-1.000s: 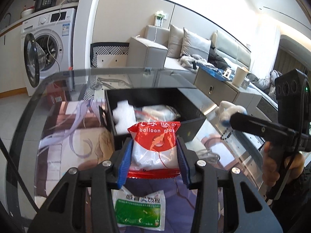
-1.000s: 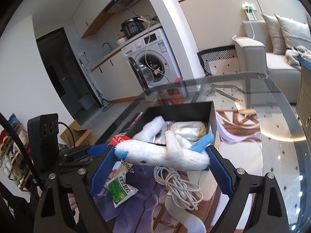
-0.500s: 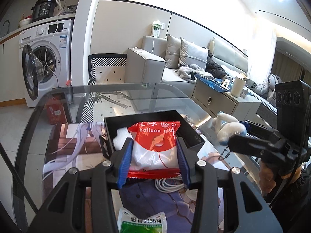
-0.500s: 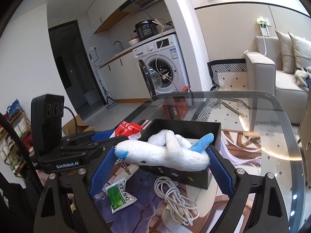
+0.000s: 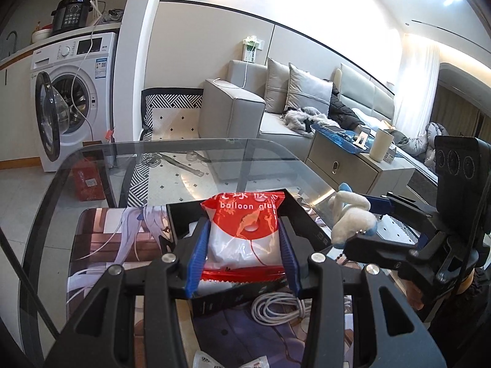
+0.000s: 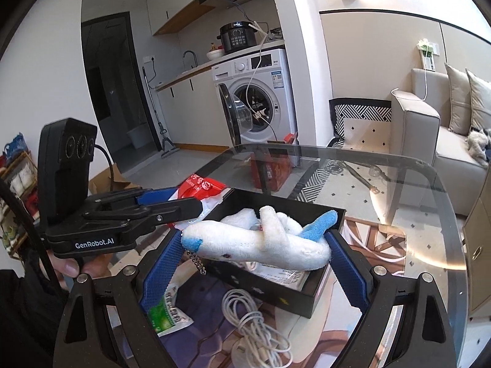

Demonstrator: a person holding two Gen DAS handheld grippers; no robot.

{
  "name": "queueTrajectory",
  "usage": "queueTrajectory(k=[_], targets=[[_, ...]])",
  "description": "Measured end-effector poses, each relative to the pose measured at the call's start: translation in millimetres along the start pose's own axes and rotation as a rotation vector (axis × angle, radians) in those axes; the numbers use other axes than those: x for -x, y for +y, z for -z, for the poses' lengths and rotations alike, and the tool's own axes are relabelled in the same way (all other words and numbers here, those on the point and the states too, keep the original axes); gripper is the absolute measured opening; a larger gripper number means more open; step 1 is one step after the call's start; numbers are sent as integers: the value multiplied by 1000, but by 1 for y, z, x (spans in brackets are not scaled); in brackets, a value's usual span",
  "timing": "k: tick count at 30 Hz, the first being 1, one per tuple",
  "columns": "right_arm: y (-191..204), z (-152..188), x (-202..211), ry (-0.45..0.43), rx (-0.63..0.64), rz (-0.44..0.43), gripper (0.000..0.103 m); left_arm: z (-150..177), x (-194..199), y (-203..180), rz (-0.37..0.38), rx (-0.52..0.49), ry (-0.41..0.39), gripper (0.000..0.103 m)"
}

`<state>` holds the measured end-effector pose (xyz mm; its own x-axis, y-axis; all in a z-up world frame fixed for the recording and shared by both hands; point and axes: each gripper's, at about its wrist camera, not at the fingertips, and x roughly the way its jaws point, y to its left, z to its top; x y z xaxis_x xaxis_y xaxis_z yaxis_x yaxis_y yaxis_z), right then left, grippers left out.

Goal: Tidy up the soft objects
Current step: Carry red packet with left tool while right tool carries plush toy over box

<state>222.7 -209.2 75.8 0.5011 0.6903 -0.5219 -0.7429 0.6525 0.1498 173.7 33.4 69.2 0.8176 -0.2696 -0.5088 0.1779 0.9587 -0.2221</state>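
My left gripper [image 5: 242, 236] is shut on a red and white balloon glue bag [image 5: 244, 230], held above the near side of the black box [image 5: 302, 217]. My right gripper [image 6: 254, 245] is shut on a white plush airplane [image 6: 260, 240] with blue nose and tail, gripped end to end above the black box [image 6: 276, 288]. A bead chain hangs from the plush nose. In the right wrist view the left gripper [image 6: 196, 202] and its bag [image 6: 201, 185] come in from the left over the box's far corner. The plush [image 5: 351, 214] also shows at right in the left wrist view.
The box sits on a printed mat [image 5: 101, 245] on a glass table [image 6: 429, 214]. A coiled white cable [image 6: 254, 325] and a green packet [image 6: 165, 316] lie in front of the box. White items lie inside the box. A person's hand [image 6: 72, 266] holds the left gripper.
Both grippers rose and drew back from the box with their loads still held. The box now sits lower and farther in both views. The plush tilted as the right wrist rolled.
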Motion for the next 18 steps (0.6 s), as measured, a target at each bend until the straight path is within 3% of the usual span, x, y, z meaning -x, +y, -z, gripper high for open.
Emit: queueTrajectory(k=[18], targets=[[2, -8, -28, 56, 74, 52, 93, -11, -20, 7, -5, -4, 11, 43]])
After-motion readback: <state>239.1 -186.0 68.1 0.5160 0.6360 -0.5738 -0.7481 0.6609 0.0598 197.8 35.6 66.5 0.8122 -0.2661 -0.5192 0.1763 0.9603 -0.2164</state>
